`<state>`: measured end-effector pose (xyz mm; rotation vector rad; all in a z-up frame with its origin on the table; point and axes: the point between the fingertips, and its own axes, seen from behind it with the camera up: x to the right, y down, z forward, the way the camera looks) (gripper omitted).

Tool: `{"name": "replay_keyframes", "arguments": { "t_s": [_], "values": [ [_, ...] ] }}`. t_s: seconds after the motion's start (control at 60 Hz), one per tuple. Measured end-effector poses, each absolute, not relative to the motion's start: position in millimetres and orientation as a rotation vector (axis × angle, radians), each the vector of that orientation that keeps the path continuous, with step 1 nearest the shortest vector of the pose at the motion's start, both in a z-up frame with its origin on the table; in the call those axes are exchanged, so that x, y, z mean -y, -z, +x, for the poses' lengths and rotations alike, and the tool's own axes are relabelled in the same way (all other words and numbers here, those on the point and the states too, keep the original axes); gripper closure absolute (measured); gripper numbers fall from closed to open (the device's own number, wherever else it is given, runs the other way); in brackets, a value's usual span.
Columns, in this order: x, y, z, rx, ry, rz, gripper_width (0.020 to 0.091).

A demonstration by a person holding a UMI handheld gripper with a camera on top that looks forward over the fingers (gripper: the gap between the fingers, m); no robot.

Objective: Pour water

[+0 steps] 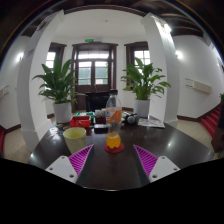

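A clear plastic bottle (114,108) with an orange base stands upright on a red coaster (115,149) on the dark round table (50,148). It sits just ahead of my gripper (113,160), centred between the two fingers but beyond their tips. My fingers (80,158) with their magenta pads are spread wide and hold nothing. A yellow-green cup (75,134) stands left of the bottle, beyond the left finger.
A red container (80,122), a dark pot (100,116) and other small items crowd the table's far side. Two large potted plants (58,85) flank a dark door (96,72) at the back. White pillars stand at both sides.
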<state>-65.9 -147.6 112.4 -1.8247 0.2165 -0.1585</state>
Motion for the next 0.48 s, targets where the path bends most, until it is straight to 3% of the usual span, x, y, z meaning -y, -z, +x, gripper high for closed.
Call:
{"name": "replay_keyframes", "arguments": {
  "t_s": [0.133,0.483],
  "values": [
    [171.7,-129.3,-74.0,-0.18,0.144,-1.8,0.0343],
    [205.4,-134.3,-82.7,-0.121,0.168,-1.828,0.0342]
  ]
}}
